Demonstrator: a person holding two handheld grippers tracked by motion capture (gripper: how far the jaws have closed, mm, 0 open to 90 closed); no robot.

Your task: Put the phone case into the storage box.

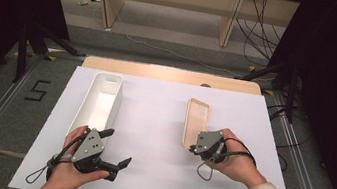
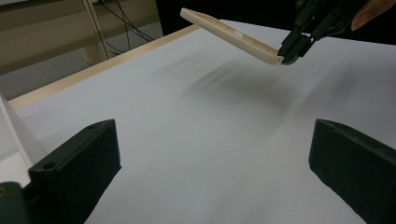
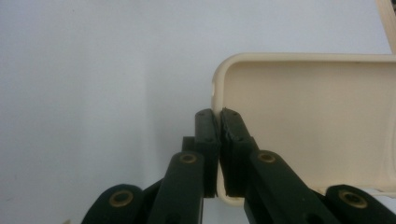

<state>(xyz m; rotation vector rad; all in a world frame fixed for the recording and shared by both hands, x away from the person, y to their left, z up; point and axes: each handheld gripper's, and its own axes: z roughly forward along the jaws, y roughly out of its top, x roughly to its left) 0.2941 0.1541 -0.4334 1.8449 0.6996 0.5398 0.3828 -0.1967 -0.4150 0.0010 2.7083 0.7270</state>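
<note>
A white sheet [image 1: 162, 124] is spread over the table. On it, well to the left of the phone case, a long white open bin [image 1: 99, 100] is laid. The cream phone case [image 1: 196, 121] is held lifted off the sheet, tilted, its near edge pinched. The left gripper [image 1: 115, 150] is held just near the bin's close end, jaws spread wide, nothing between them. The right gripper [image 1: 199, 148] is seen at the case's near end, jaws nearly closed, clamped on the case rim [image 3: 219, 112].
</note>
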